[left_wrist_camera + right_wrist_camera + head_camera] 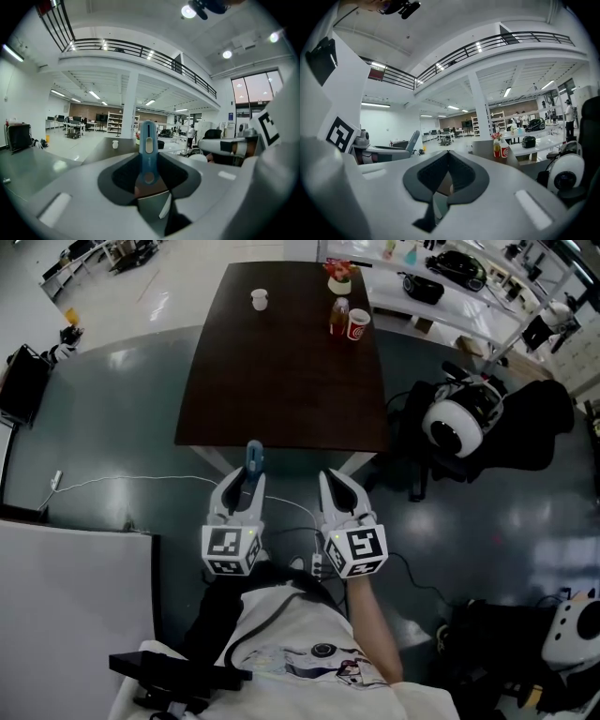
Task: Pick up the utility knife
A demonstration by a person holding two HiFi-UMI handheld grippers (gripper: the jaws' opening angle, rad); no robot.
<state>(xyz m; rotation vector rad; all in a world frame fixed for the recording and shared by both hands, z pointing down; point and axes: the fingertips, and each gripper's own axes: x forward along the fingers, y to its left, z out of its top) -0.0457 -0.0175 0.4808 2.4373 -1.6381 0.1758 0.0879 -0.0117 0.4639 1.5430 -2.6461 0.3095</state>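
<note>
- Left gripper (250,482) jaws clenched on slim blue plastic utility knife (148,145); the knife sticks out past the tips.
- Right gripper (335,487) jaws pressed together, empty.
- Both just short of dark brown rectangular desk (281,362).

Dark table (281,381): white cup (260,299), bottle (339,317), red cup (358,326).
</note>
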